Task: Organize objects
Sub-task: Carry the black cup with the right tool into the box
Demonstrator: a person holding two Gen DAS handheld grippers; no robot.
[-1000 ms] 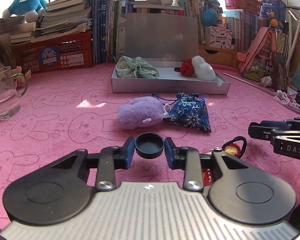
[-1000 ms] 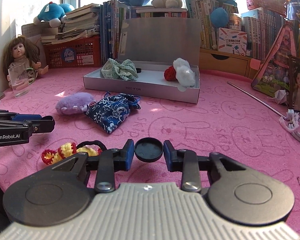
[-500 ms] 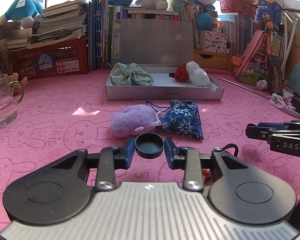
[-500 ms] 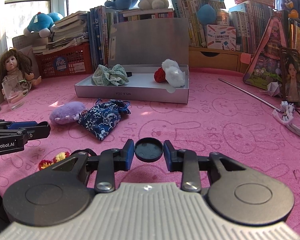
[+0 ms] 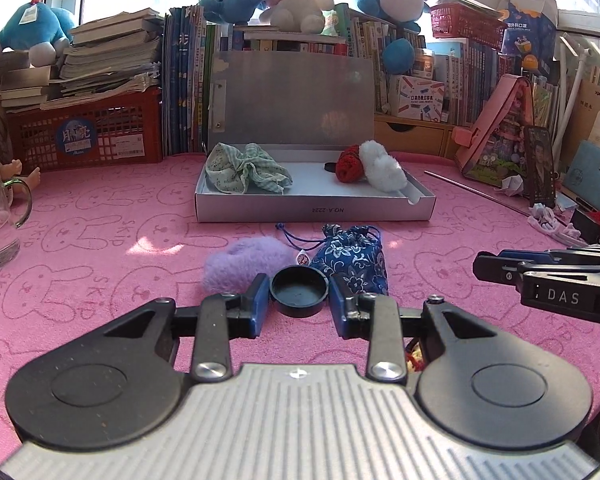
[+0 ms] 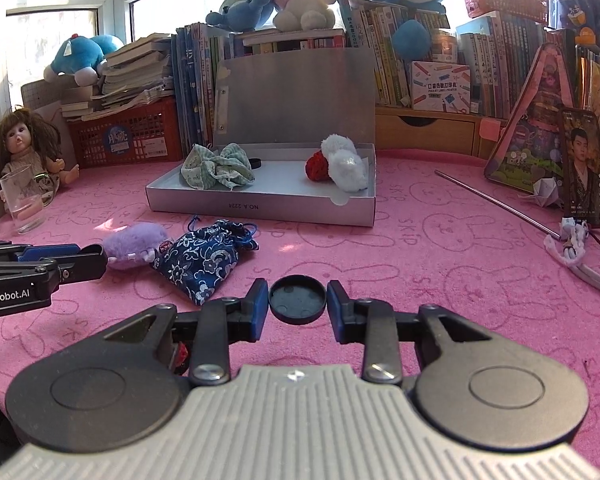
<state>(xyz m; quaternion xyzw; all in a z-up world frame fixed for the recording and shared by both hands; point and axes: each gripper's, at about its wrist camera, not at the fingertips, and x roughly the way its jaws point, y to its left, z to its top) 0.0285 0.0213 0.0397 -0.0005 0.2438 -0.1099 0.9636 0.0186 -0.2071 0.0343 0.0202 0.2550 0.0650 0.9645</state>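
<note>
Left tool (image 5: 299, 297) is clamped on a round black cap (image 5: 299, 290); right tool (image 6: 297, 301) pinches another round black disc (image 6: 297, 298). Beyond them, a fluffy lilac pouch (image 5: 242, 265) touches a blue floral drawstring bag (image 5: 351, 258) on the pink surface (image 5: 100, 240).

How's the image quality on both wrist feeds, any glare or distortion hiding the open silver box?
Left wrist view: windows blown out white behind the plush toys, sun patches on the pink bunny-print cloth, open silver box sharp and readable. Right wrist view: upper right corner flared, fisheye bending the edges, box still clear.
</note>
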